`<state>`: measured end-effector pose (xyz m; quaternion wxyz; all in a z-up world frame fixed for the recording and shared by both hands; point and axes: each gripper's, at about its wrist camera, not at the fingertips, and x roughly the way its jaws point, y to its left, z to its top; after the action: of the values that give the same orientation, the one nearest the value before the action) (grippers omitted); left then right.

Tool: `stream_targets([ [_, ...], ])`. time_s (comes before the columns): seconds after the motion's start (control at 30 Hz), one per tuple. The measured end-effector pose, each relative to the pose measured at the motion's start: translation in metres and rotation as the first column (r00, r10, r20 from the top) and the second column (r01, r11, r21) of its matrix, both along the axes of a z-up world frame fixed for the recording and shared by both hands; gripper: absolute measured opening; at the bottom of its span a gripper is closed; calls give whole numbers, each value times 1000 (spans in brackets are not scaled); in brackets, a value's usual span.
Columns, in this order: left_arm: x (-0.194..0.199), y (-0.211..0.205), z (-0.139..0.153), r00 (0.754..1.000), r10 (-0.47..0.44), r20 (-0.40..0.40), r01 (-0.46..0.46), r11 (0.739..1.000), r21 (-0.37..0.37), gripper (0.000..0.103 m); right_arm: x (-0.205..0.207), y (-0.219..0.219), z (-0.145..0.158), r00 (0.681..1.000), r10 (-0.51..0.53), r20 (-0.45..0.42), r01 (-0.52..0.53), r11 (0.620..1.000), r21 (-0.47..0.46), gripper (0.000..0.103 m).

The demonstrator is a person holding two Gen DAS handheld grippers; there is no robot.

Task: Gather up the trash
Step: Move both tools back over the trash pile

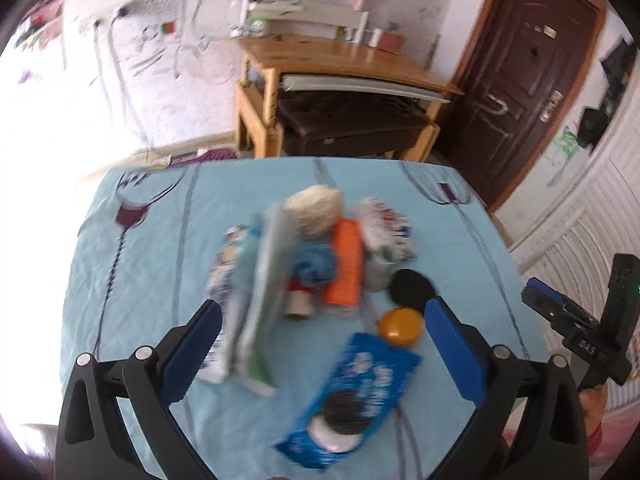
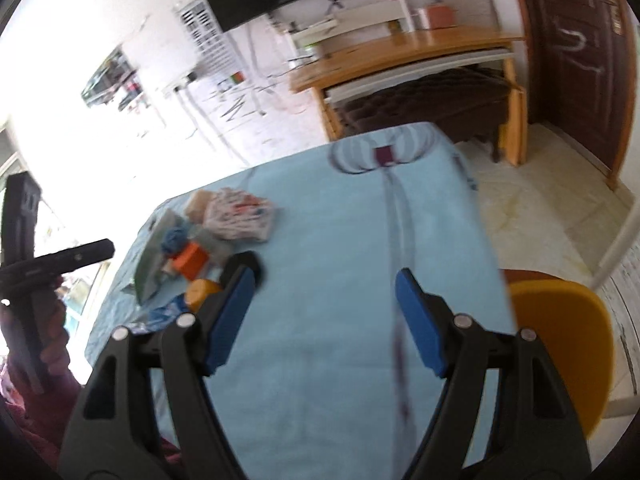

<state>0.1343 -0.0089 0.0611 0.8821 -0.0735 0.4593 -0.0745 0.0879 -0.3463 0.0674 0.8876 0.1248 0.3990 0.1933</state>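
On a surface (image 1: 132,280) under pale blue cloth, blurred trash heaped: blue cookie packet (image 1: 352,396) nearest, orange box (image 1: 346,268), orange lid (image 1: 400,326). Above it, left hand-held gripper (image 1: 324,332) spread wide, holding nothing. Right hand-held gripper (image 2: 326,316) likewise spread over bare cloth, well apart from the pile.

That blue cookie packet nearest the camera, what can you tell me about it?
The blue cookie packet looks like a flat, glossy wrapper, blue with white lettering too blurred to read and a picture of a dark sandwich cookie with white cream at its near end. It lies flat and slanted on the light blue tablecloth, closest of the pile, below the space between the open left gripper fingers, which do not touch it. A small round orange lid sits right at its far corner; whether they touch is unclear.
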Motion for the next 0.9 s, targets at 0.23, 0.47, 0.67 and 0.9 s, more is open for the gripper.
stream_targets([
  [0.23, 4, 30, -19, 999, -2, -53, -2, 997, -76, 96, 8, 40, 4, 997, 76, -13, -76, 997, -1, 71],
  [0.47, 7, 17, -30, 994, -73, -85, 62, 991, -118, 83, -11, 72, 9, 977, 213, -33, -211, 976, 50, 71],
  [0.67, 21, 9, -40, 990, -90, -112, 82, 994, -70, 70, -31, 104, 9, 923, 376, -77, -357, 915, 188, 85],
  [0.9, 39, -1, -56, 984, -102, -148, 102, 995, -10, 49, -42, 140, -4, 895, 422, -148, -406, 905, 128, 85],
])
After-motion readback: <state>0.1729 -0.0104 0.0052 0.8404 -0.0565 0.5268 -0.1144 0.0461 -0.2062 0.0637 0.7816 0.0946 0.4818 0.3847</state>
